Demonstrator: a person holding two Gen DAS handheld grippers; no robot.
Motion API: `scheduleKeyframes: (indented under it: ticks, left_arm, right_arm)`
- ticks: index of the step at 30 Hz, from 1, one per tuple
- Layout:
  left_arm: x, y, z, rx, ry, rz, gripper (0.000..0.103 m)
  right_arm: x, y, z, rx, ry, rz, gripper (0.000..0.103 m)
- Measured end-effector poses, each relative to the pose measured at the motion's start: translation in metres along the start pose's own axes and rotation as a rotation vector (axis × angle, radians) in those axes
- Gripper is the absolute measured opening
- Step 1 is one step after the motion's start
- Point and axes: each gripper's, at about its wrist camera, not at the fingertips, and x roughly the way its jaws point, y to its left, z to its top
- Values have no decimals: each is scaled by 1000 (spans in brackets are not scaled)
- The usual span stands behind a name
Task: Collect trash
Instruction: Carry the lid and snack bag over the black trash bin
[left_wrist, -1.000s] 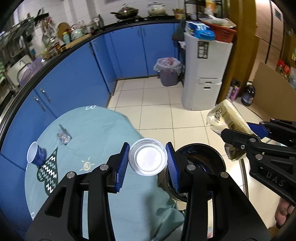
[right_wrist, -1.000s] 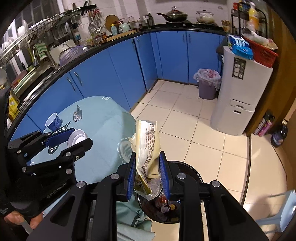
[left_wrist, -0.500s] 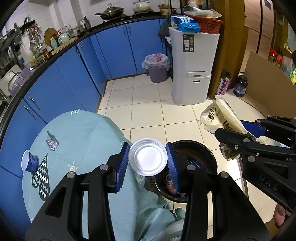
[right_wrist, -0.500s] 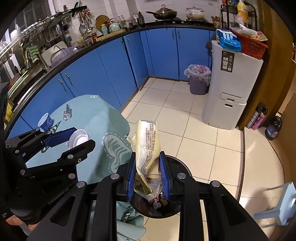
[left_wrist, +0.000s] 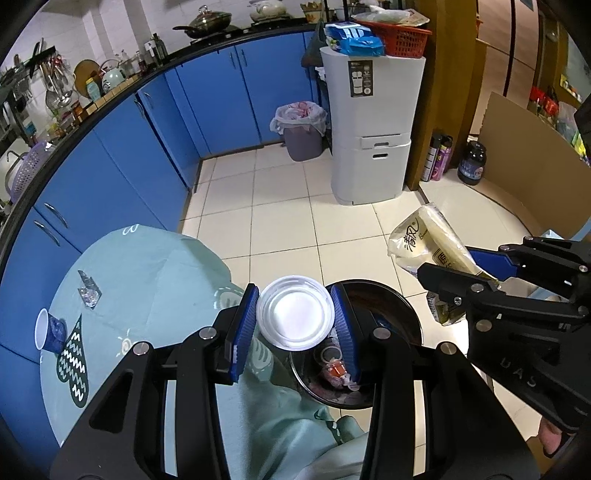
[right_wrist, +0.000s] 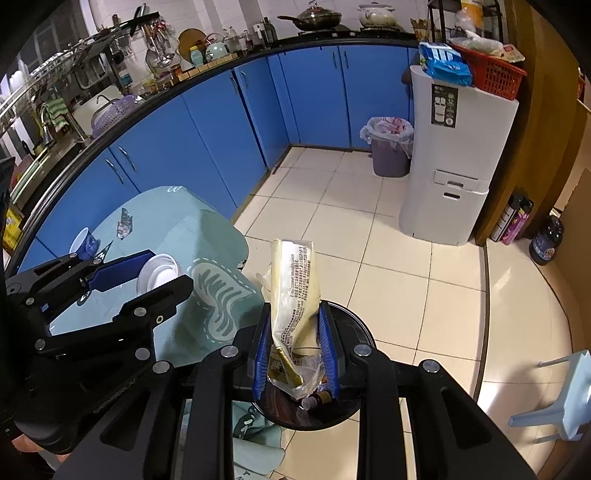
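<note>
My left gripper (left_wrist: 295, 314) is shut on a clear plastic cup (left_wrist: 295, 312), seen from above, at the edge of a black trash bin (left_wrist: 399, 314) on the floor. The bin holds several scraps of trash (left_wrist: 334, 371). My right gripper (right_wrist: 293, 345) is shut on a yellowish plastic food bag (right_wrist: 295, 280) and hangs over the same black trash bin (right_wrist: 351, 325). The bag (left_wrist: 424, 240) and right gripper (left_wrist: 495, 273) also show at the right in the left wrist view. The cup (right_wrist: 157, 273) and left gripper (right_wrist: 140, 280) show at the left in the right wrist view.
A round table under a teal cloth (left_wrist: 147, 277) stands left of the bin, with a blue paper cup (left_wrist: 48, 330) and a small clear wrapper (left_wrist: 88, 290) on it. Blue cabinets (left_wrist: 221, 92) curve behind. A white tall bin (left_wrist: 373, 125), a lined waste basket (left_wrist: 301, 133) and bottles (left_wrist: 439, 157) stand on the tiled floor.
Both grippers have moved from over the table towards the black bin, still holding the cup and the bag. The bin's inside and its trash now show more.
</note>
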Motion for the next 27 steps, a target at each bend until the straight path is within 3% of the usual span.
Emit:
scheduleKeyframes:
  ticks: [27]
  left_arm:
    - [23, -19, 12, 13, 47, -20, 42]
  right_arm:
    - [17, -23, -2, 42, 49, 21, 24]
